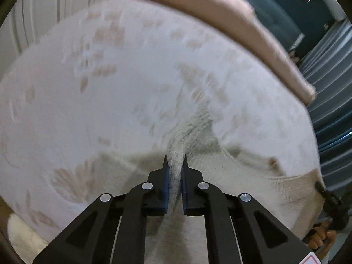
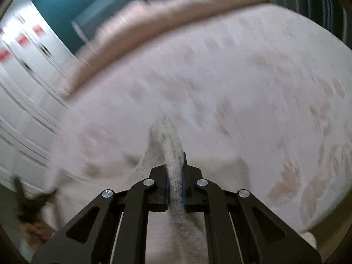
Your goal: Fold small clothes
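Cream knit garment [image 1: 176,176] pinched in a bunched ridge between the blue pads [image 1: 166,182] of the left gripper [image 1: 175,165]; jaws nearly closed, gap filled with fabric. Right gripper [image 2: 175,171] likewise clamped on a ridge of the same garment [image 2: 173,154], jaws narrow. Garment hangs from both grips over the white bedspread [image 1: 110,88] with faint tan leaf print. Beyond, a pink bolster [image 1: 220,11] along the bed's far edge. Right view motion-blurred.
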